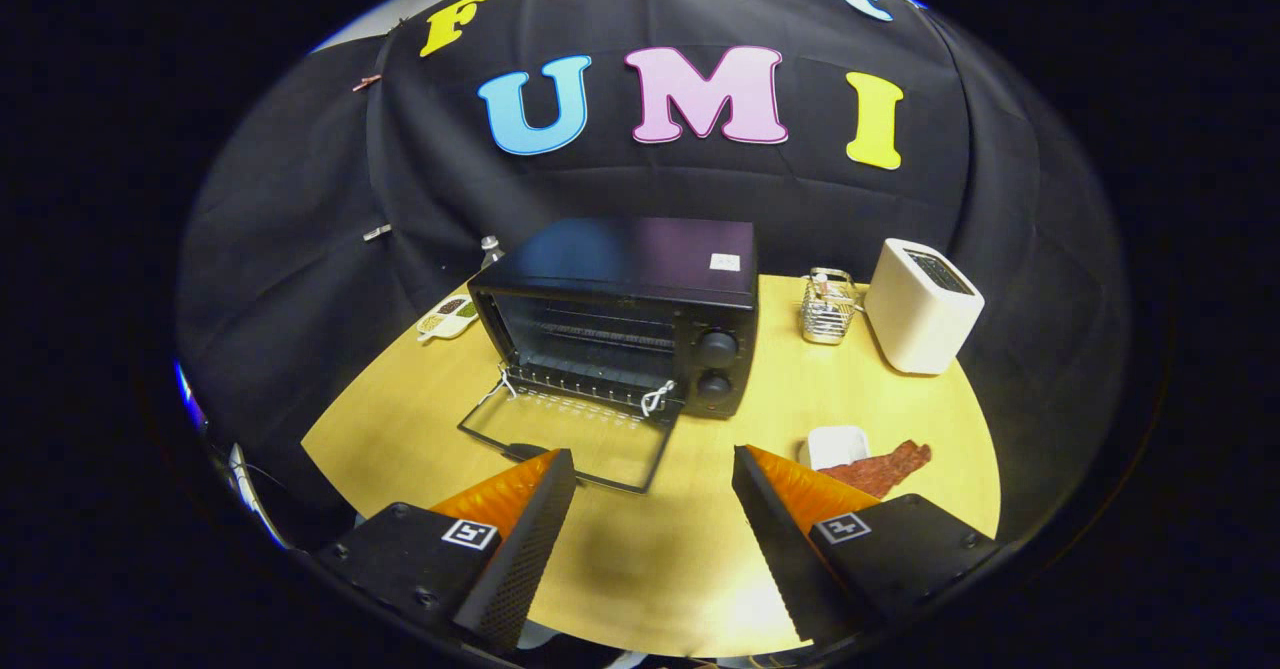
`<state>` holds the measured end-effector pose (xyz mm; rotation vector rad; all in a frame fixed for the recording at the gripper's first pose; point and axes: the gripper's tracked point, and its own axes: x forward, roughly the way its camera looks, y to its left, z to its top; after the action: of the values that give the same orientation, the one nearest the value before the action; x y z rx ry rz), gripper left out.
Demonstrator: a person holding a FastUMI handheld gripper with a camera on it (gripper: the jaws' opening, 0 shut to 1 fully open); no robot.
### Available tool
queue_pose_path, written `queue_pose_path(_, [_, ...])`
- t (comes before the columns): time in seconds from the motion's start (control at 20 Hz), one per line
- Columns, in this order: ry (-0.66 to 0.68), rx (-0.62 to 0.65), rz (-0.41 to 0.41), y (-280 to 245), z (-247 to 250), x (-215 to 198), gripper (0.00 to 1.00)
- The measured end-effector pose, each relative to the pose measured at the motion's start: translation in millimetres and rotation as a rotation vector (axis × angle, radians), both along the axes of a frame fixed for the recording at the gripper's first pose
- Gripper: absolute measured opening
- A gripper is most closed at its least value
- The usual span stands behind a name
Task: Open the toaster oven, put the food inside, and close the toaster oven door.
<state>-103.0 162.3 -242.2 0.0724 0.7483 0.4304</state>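
Note:
A black toaster oven (640,299) stands on the round wooden table (420,429), beyond my fingers. Its glass door (570,434) is folded down flat toward me, and the wire rack inside shows. Two black knobs (716,364) sit on its right panel. My gripper (655,464) is open with nothing between its fingers, hovering above the table just in front of the lowered door. A reddish-brown strip of food (880,469) lies beside the right finger, next to a small white dish (838,444).
A white pop-up toaster (922,306) stands at the back right, with a small wire basket (828,307) to its left. A white tray of seasonings (447,317) and a small bottle (489,246) sit left of the oven. Black cloth walls surround the table.

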Motion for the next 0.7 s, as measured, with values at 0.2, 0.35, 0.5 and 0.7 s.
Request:
queue_pose_path(0.2, [0.032,0.008,0.018,-57.2,5.4,12.1,0.99])
queue_pose_path(0.35, [0.066,0.027,-0.006,-100.8,4.7,25.6,0.99])
queue_pose_path(0.5, [0.103,0.059,-0.032,-141.4,-7.1,44.2,0.98])
queue_pose_path(0.7, [0.206,0.101,-0.027,-178.0,-32.9,64.8,0.98])
